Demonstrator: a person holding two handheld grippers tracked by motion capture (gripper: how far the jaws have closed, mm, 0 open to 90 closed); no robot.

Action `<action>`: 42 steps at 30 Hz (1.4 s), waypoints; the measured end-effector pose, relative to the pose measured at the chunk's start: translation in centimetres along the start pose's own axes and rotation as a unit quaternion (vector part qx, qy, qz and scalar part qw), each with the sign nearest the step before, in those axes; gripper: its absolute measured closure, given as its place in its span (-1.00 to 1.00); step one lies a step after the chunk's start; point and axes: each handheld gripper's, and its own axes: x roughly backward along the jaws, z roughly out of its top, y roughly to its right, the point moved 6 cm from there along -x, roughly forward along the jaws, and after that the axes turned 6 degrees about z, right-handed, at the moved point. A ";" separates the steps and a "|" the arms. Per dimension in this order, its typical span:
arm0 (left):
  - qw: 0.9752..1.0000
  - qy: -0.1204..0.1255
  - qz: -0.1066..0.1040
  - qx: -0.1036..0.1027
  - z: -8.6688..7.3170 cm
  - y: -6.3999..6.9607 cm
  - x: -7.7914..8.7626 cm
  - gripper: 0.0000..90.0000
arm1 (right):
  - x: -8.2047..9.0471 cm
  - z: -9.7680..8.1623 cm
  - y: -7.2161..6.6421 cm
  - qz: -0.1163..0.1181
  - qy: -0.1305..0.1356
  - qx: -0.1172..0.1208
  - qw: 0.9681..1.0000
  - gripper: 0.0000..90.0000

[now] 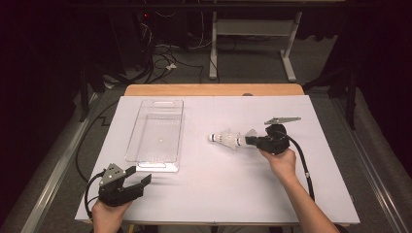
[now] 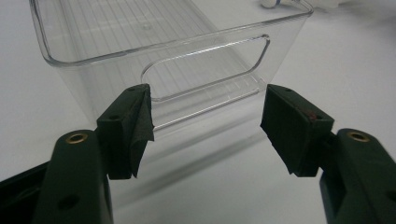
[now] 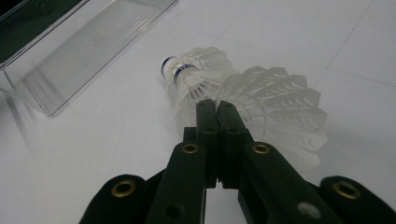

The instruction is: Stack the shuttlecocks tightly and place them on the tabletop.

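Two white plastic shuttlecocks with blue-banded corks lie nested [image 1: 224,138] [image 3: 187,74] on the white table top, corks pointing left. Another translucent skirt [image 1: 251,132] [image 3: 280,107] lies right behind them. My right gripper [image 1: 248,141] [image 3: 217,106] is shut, its tips pressed together right at the skirts; I cannot tell whether a skirt edge is pinched between them. My left gripper [image 1: 141,178] [image 2: 208,123] rests near the front left corner, open and empty, facing the near end wall of a clear plastic tray [image 1: 154,167] [image 2: 187,39] a short way off.
The tray is empty and lies lengthwise at the table's left middle. The white sheet [image 1: 218,194] covers the table up to a wooden strip [image 1: 214,90] at the far edge. Cables and table legs lie on the floor beyond.
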 end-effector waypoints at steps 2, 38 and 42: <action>1.000 -0.001 0.000 -0.001 0.0 0.0 0.0 -0.23 | -0.2 0.0 -0.1 0.001 0.000 -0.002 1.000 1.00; 1.000 -0.003 -0.001 -0.010 0.0 0.2 0.0 -0.23 | -2.5 0.1 -0.4 0.005 0.023 -0.005 1.000 0.99; 1.000 -0.003 -0.001 -0.010 0.0 0.2 0.0 -0.23 | -2.6 0.1 -0.4 0.006 0.025 -0.002 1.000 0.99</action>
